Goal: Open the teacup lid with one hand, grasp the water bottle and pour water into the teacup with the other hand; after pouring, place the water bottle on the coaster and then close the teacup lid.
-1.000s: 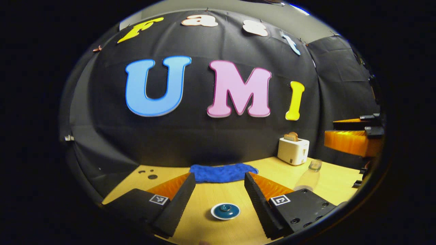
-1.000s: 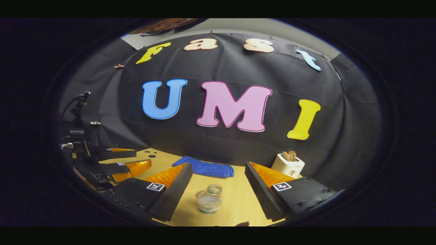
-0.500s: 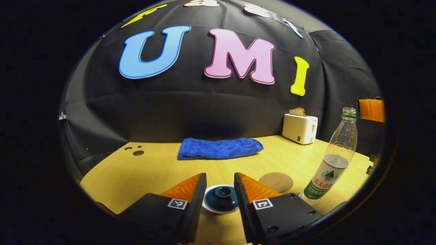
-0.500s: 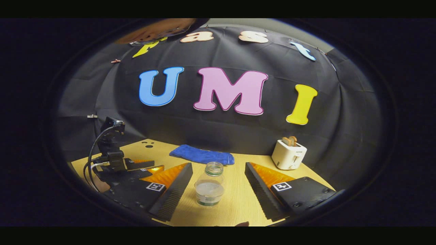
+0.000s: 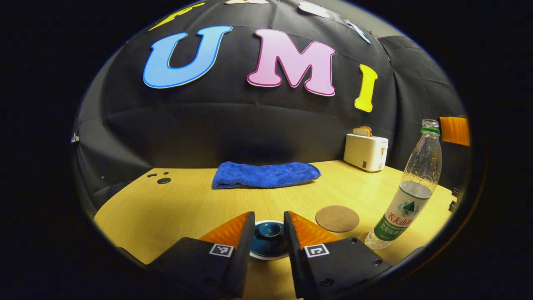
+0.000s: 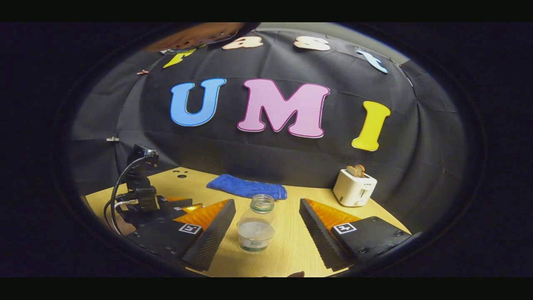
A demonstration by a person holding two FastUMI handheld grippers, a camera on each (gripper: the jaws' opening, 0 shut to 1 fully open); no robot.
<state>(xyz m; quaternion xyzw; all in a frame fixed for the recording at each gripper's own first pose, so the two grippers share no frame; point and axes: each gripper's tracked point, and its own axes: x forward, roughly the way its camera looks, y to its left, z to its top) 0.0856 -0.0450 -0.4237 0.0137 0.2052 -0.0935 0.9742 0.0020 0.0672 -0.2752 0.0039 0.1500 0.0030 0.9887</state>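
**Early stage: lid grasp forming, bottle not yet taken**

Left gripper (image 5: 268,233) low over table (image 5: 175,208), fingers narrowed around teacup lid (image 5: 268,237), one on each side of the dark blue knob. Contact not confirmable: thin gaps seem visible between pads and knob, so closing or nearly closed, not clearly clamped. Lid looks seated on the white-rimmed teacup (image 5: 266,256) directly below, dead centre between the fingers. Lid step judged under way, not done.

Right gripper (image 6: 266,233) wide open, water bottle (image 6: 256,229) upright between the fingers and slightly ahead, well clear of both pads. No grasp yet. Bottle uncapped, partly filled. In left gripper view, same bottle (image 5: 410,200) ahead and far to the right, coaster (image 5: 337,218) bare just ahead-right of the fingertips, between cup and bottle.

Left to do, judged from layout: lift lid, grasp bottle, pour, set bottle on coaster, re-close lid. Basically everything.

Hard to tell:
- Teacup body hidden under lid and behind left fingers, just a rim sliver visible.
- Pad-to-knob contact unclear.
- Bottle base in right gripper view foreshortened by steep angle.
- Left gripper (image 6: 179,206) in right gripper view partly blocked by the right gripper's own finger; cup and lid not made out there.

Background: blue towel (image 5: 264,175) and toaster (image 5: 365,146) far ahead, untouched.
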